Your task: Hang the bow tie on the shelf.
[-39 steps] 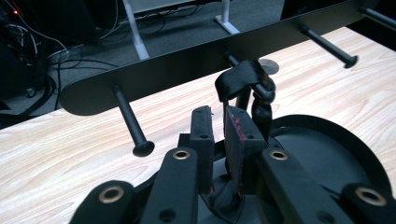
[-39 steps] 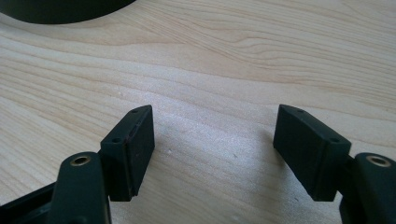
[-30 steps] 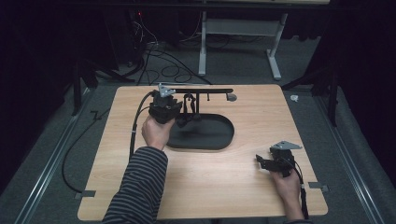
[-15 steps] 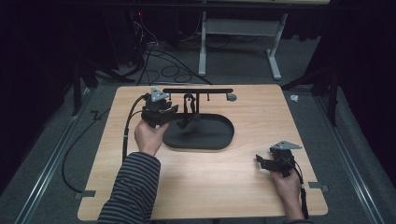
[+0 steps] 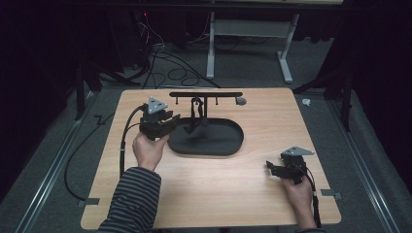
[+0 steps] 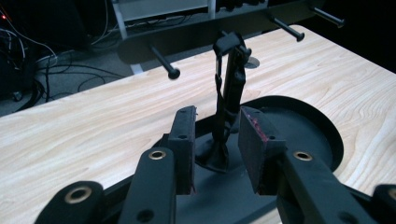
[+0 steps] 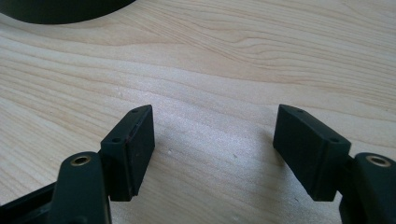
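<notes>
Black left claw [image 6: 216, 149] part-open, empty

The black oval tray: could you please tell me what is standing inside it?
Inside the black oval tray a stand post rises, with a dark strap hanging from it. The post's foot is partly hidden behind the left gripper.

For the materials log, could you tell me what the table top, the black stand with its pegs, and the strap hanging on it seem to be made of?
The table top looks like pale wood or wood laminate, matt, with visible grain. The stand with its oval base appears to be black-painted metal or plastic, with a slight sheen on its pegs. The strap seems woven fabric, limp and dull.
</notes>
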Motion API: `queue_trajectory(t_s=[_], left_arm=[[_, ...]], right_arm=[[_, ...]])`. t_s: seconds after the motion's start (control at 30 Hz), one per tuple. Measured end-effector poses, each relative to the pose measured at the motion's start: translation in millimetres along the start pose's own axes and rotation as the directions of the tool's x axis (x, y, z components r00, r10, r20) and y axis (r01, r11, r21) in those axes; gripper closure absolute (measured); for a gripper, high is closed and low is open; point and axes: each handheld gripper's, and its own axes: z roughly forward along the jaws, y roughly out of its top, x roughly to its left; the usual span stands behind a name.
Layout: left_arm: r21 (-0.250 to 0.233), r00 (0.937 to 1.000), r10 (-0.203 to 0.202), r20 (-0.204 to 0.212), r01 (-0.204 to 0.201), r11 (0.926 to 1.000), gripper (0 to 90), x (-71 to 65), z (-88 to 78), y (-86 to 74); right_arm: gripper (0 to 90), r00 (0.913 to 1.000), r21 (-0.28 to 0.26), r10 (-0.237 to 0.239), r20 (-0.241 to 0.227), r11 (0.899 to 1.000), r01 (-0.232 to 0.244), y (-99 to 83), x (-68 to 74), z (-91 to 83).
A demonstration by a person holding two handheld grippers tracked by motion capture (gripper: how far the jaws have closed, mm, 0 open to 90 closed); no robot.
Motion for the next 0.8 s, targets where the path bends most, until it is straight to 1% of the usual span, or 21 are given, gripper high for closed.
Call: queue_trajectory(t_s=[0.07, 0.2, 0.3, 0.33, 0.43, 0.6, 0.77, 0.8], left_arm=[[-0.003, 1.0000, -0.006, 0.003, 0.006, 1.0000, 67.1, -0.8, -2.3, -2.3], [-0.006, 1.0000, 0.004, 0.007, -0.004, 1.0000, 67.1, -3.4, -8.1, -7.3], [-0.008, 0.9999, -0.004, 0.014, 0.004, 1.0000, 67.1, -3.7, -11.0, -10.8], [-0.002, 0.9999, -0.002, 0.012, 0.002, 1.0000, 67.0, -3.8, -11.8, -11.4], [-0.008, 0.9999, -0.002, 0.016, 0.002, 1.0000, 66.9, -4.7, -14.5, -13.6], [-0.016, 0.9998, -0.008, 0.019, 0.009, 0.9998, 66.9, -5.7, -19.0, -19.2], [-0.020, 0.9995, -0.026, 0.016, 0.027, 0.9995, 66.5, -4.3, -20.6, -25.1], [-0.020, 0.9995, -0.030, 0.014, 0.030, 0.9993, 66.4, -4.0, -22.4, -28.3]], right_arm=[[30.8, 1.0000, 0.000, 0.000, 0.000, 1.000, 0.000, 0.0, 0.0, 0.0], [30.7, 1.0000, 0.000, 0.000, 0.000, 1.000, 0.000, 0.0, 0.0, 0.0], [30.7, 1.0000, 0.000, 0.000, 0.000, 1.000, 0.000, 0.0, 0.1, 0.0], [30.7, 1.0000, 0.001, 0.001, 0.001, 1.000, -0.001, 0.0, 0.2, 0.0], [30.7, 1.0000, 0.000, 0.000, 0.000, 1.000, 0.000, 0.0, 0.1, 0.0], [30.7, 1.0000, 0.001, 0.002, 0.001, 1.000, -0.002, 0.0, 0.4, 0.0], [30.8, 1.0000, 0.001, 0.002, 0.001, 1.000, -0.002, 0.0, 0.4, 0.0], [30.8, 1.0000, 0.001, 0.002, 0.001, 1.000, -0.002, 0.0, 0.4, 0.0]])
